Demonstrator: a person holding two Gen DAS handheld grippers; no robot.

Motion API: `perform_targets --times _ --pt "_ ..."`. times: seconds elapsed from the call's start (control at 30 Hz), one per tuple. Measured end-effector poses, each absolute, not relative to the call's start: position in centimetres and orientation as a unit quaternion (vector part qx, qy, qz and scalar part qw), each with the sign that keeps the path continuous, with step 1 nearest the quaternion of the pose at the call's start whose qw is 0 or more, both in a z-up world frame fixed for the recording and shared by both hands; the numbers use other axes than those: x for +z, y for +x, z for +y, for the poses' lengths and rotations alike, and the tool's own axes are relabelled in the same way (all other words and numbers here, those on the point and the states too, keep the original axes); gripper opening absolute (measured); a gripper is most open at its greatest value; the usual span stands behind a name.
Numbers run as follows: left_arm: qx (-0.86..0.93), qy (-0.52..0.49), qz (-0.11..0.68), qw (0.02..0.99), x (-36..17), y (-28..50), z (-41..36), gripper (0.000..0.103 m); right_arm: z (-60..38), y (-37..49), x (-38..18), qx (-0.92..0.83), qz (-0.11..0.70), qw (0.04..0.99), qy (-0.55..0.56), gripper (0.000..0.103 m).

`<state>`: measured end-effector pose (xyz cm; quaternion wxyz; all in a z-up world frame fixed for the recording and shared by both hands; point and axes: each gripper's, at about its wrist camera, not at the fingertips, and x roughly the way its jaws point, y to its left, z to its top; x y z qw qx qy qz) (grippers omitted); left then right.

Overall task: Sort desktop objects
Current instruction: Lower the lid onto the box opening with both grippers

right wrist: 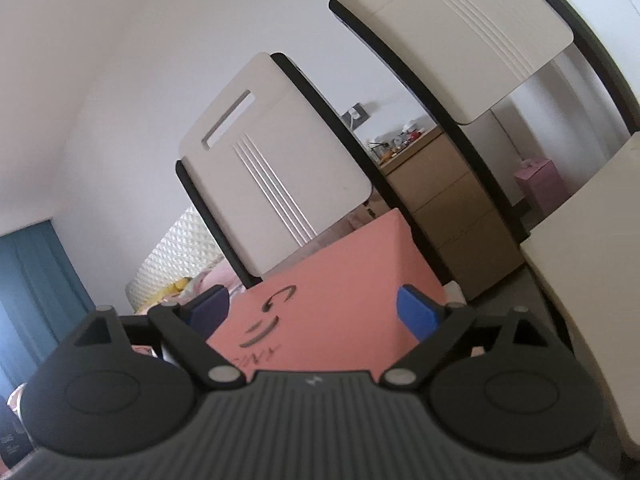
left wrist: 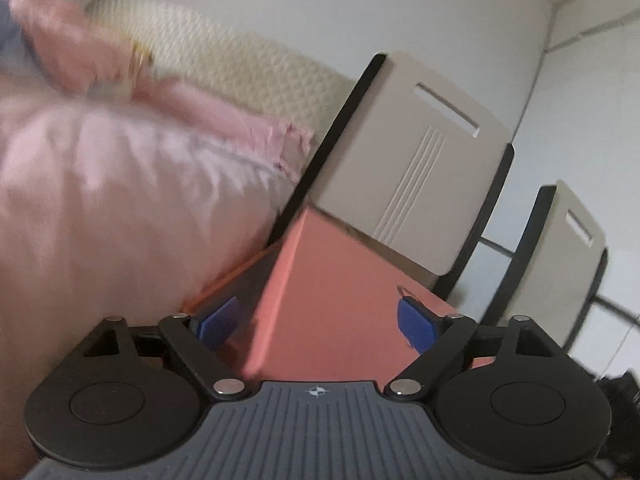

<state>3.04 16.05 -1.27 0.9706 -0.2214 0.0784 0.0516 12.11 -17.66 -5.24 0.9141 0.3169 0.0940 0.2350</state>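
While jaws gape, pink box (left wrist: 340, 300) between left gripper (left wrist: 316, 324), right gripper (right wrist: 312, 312), ungripped

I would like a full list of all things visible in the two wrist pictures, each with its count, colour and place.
box: one, salmon pink with dark print, directly in front of both cameras, between the fingers of each gripper.
chairs: two, cream backs on black frames, behind the box.
pillows: two, pink, blurred, left in the left wrist view.
headboard: one, cream, quilted, behind the pillows.
cabinet: one, light wood, drawers, small items on top, seen between the chairs.
curtain: one, teal, far left in the right wrist view.
left hand-held gripper: one, black with blue pads, open around the box.
right hand-held gripper: one, same colours, open around the box.
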Motion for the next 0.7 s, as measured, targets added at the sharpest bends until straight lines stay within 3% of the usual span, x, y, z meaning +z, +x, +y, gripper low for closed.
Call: perform_targets --times 0.47,0.7 --pt "0.078 -0.157 0.066 0.982 -1.3 2.6 13.9 0.095 -19.0 11.5 -4.3 0.222 0.114 0.922 0.295 0.092" --pt "0.085 -0.136 0.062 0.985 -1.3 2.6 13.2 0.095 -19.2 12.6 -2.7 0.207 0.165 0.942 0.208 0.092"
